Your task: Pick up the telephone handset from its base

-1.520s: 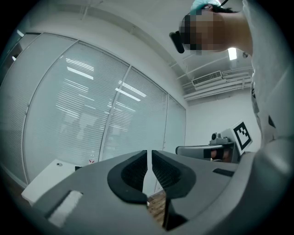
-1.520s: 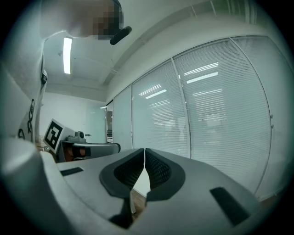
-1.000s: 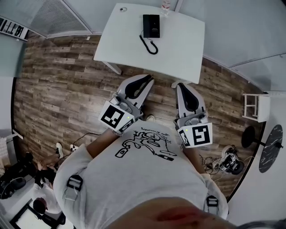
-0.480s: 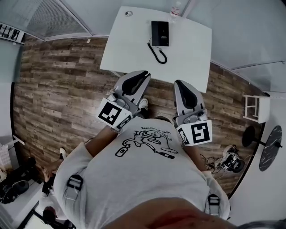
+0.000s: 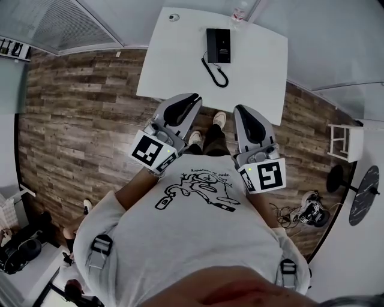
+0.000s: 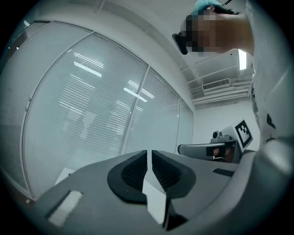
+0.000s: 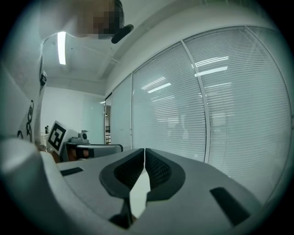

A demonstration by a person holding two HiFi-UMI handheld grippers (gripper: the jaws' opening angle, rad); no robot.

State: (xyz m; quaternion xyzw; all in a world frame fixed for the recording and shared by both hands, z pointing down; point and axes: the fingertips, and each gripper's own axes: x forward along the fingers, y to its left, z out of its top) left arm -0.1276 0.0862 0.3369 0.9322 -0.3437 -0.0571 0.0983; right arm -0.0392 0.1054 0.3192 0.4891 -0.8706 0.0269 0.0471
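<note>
Handset (image 5: 218,45) well ahead of jaws (both pairs closed).

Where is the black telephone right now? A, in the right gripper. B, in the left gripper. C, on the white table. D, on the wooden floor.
C: the telephone lies on the white table; the left gripper and right gripper are shut, empty.

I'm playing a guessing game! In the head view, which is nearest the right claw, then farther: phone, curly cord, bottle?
1. Curly cord, middle of the table, nearest the right claw.
2. Phone, just behind the cord.
3. Bottle, at the table's far edge.
</note>
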